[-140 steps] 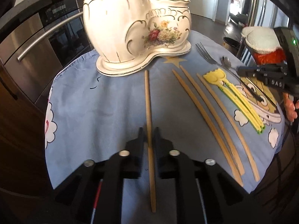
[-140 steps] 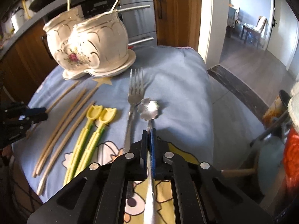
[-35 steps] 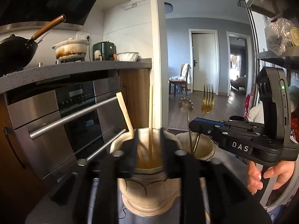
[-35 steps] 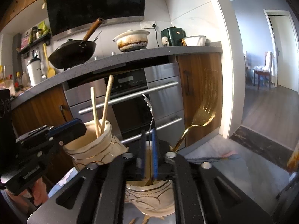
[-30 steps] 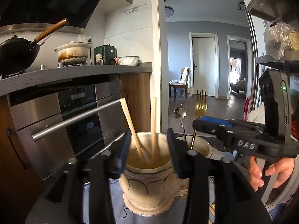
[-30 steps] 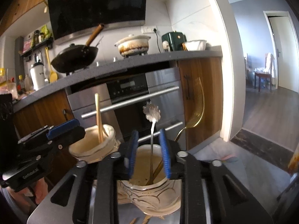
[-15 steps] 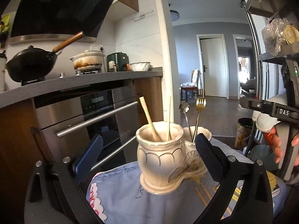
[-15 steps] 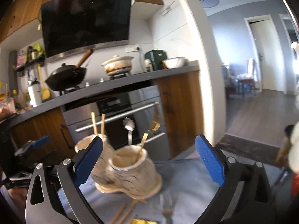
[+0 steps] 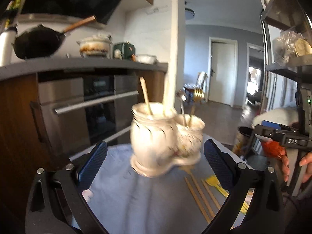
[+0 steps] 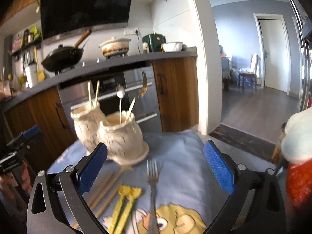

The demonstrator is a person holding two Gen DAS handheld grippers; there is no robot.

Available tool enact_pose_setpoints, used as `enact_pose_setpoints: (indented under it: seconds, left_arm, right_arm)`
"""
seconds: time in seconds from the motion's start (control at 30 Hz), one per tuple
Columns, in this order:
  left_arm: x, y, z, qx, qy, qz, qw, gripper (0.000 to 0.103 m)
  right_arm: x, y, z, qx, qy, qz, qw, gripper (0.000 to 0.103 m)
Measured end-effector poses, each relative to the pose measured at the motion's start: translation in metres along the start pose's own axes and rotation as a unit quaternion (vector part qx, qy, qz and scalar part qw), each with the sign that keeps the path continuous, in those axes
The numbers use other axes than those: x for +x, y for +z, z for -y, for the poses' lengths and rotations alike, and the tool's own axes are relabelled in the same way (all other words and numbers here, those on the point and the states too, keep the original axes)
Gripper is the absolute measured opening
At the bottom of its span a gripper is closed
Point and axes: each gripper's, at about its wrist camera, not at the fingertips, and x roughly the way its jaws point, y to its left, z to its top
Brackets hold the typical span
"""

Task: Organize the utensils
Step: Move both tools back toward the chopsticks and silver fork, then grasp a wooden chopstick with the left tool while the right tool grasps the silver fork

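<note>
Both grippers hang over the blue cloth with jaws wide apart and nothing between them: the left gripper faces the holder, the right gripper sits above a fork. The holder's taller cup has two chopsticks, its lower cup a spoon and gold fork. Three chopsticks and yellow picks lie on the cloth
</note>
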Motion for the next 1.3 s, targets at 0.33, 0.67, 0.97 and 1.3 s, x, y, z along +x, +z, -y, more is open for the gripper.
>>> enact_pose_setpoints:
  seconds: [0.33,0.67,0.97,1.3]
  left_arm:
    - [0.046,-0.048,0.030,0.026,-0.008,-0.143,0.9893,0.098]
    - [0.057,-0.065,0.037,0.040,-0.002,-0.205,0.9778,0.098]
    - [0.064,-0.075,0.052,0.079,-0.005,-0.238,0.9679,0.077]
    - [0.065,-0.079,0.064,0.088,-0.024,-0.260,0.9611,0.068]
  right_arm:
    - [0.031,-0.038,0.004,-0.030,-0.041,-0.104,0.993,0.098]
    - [0.047,-0.048,0.002,-0.037,-0.034,-0.149,0.988,0.098]
    - [0.051,-0.055,-0.004,-0.063,-0.034,-0.164,0.984,0.096]
    - [0.057,-0.063,-0.016,-0.085,-0.027,-0.187,0.978,0.065]
